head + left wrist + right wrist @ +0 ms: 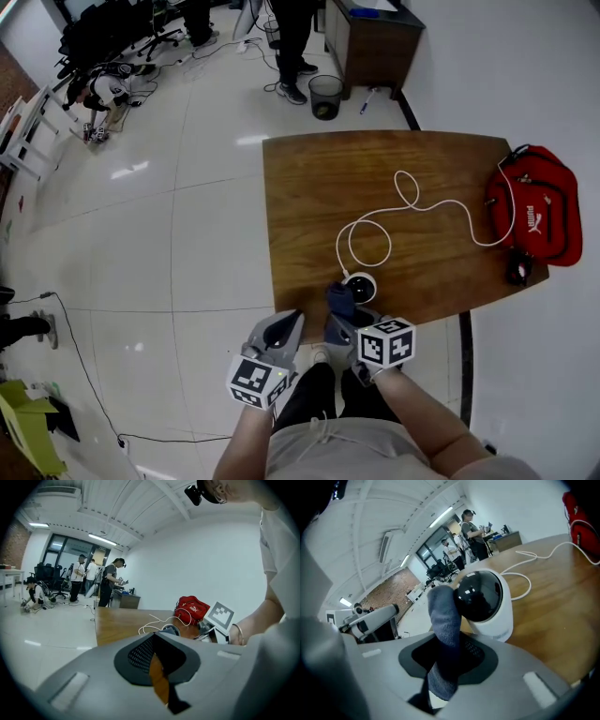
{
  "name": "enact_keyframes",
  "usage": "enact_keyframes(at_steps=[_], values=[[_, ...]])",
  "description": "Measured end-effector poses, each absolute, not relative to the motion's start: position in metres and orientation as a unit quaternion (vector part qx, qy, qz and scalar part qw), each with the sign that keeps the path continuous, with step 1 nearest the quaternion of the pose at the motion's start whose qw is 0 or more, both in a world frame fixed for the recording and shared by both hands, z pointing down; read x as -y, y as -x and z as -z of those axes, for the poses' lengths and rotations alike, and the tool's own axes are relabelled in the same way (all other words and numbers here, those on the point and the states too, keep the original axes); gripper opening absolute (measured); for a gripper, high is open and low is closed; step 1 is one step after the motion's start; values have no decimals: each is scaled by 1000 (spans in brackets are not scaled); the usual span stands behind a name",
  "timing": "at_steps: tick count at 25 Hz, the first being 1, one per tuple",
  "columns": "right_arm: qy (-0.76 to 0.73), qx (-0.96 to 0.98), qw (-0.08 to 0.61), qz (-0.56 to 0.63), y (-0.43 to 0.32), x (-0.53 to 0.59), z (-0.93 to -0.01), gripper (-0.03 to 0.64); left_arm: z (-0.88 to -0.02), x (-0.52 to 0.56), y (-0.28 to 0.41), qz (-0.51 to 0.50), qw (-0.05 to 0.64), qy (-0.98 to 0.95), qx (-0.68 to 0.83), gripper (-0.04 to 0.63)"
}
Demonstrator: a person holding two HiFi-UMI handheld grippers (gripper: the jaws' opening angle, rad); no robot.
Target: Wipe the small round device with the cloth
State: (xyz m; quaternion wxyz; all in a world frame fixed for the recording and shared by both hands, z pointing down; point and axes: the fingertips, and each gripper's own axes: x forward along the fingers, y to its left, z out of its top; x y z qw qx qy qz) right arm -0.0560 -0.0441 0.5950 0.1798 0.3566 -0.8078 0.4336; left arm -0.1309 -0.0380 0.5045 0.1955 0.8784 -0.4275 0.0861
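A small round white device with a glossy black dome [480, 597] stands near the front edge of the wooden table [309, 187]. In the head view the device [362, 286] has a white cable [412, 208] running from it. My right gripper [446, 663] is shut on a dark blue-grey cloth [444, 630], whose upper end lies against the left side of the dome. In the head view the cloth [340, 300] sits just left of the device. My left gripper [159, 667] is shut and holds nothing. It hovers off the table's front edge, left of my right gripper [343, 323].
A red bag [534, 214] lies at the table's right edge, with a small dark object [517, 270] in front of it. A black waste bin [325, 96] and a cabinet [370, 42] stand beyond the table. People and office chairs fill the far floor.
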Motion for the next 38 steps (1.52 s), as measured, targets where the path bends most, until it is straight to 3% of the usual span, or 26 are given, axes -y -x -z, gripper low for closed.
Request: enact_keyframes(at_steps=[6,11,17,22,33,38], values=[[-363,776,193,-478,44,34,-628,109,-520,36,141,-88,209,-871,435,6],[-348,768,163,-512,55,17,-612,109,-515,36,145,-82,211,-870,438,6],[-354,828,122,-417,92,47,-543,109,-489,50,156,-68,184,-871,450,6],[-422,797,73,-426,77,72,-538,109,-487,47,157,-69,186,-872,448,6],[-407,770,119,-476,79,52,-602,109,-513,34,159,-85,203,-865,451,6],[-356,857,160,-336,85,48,-527,109,-504,43,145,-66,201,-871,444,6]])
